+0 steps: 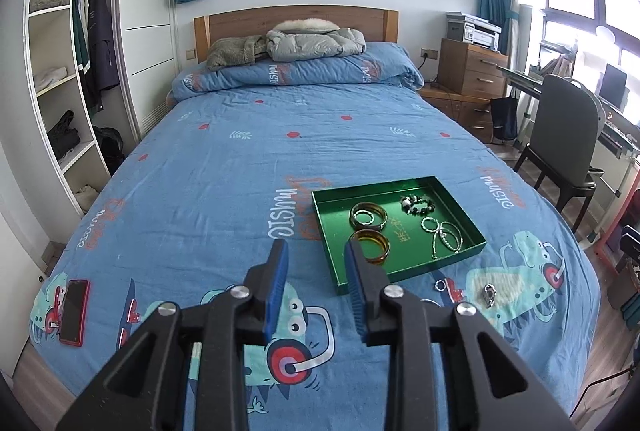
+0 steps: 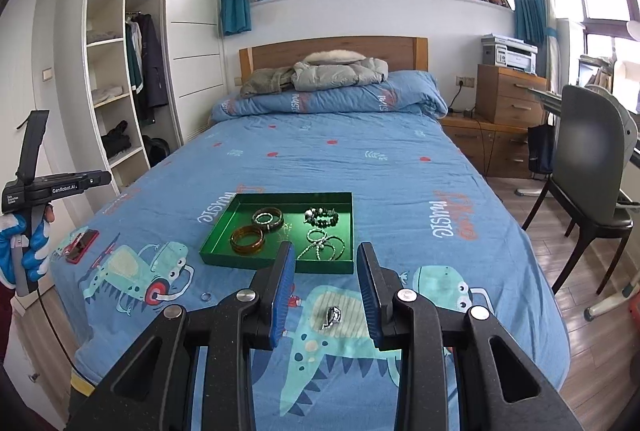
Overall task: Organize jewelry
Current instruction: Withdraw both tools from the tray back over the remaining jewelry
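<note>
left gripper (image 1: 316,251) jaws apart, empty, green tray (image 1: 448,263) just ahead-right, right gripper (image 2: 326,255) jaws apart, empty, silver clasp (image 2: 332,314) lying between them

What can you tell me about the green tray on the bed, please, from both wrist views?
The green tray is a shallow rectangular box with low upright walls and a glossy, metallic-looking floor bearing faint gold characters. It lies flat on the blue bedspread, near the foot of the bed. Inside lie an amber bangle, a darker bangle, a dark beaded bracelet and a tangle of silvery chains. Neither gripper touches it.
</note>
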The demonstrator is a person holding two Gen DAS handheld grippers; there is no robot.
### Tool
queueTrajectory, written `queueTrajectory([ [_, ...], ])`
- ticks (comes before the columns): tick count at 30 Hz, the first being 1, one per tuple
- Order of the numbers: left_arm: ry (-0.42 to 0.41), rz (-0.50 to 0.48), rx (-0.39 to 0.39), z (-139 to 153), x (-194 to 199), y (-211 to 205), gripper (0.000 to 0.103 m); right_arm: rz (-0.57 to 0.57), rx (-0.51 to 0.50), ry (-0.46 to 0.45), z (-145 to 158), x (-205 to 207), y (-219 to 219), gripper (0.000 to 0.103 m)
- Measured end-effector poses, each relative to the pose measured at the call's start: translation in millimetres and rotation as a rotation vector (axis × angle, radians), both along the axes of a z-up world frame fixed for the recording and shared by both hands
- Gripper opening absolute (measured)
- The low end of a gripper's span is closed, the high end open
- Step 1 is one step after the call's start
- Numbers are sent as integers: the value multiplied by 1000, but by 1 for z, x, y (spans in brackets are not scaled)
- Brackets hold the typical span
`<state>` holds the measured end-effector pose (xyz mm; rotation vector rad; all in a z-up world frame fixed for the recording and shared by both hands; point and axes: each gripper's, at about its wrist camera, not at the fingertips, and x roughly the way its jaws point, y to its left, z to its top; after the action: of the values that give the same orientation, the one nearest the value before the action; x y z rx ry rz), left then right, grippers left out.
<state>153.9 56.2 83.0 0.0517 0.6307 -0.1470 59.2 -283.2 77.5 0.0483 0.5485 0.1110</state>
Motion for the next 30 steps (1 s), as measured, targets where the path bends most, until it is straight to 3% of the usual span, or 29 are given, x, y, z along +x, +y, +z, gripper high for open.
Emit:
queueTrajectory([
  [17,96,-34,14,-80,-1,-7,30,9,97,120,-68,17,-9,32],
  [30,152,-26,-12,-119,-8,3,30,15,184,211,-121,11,0,32],
])
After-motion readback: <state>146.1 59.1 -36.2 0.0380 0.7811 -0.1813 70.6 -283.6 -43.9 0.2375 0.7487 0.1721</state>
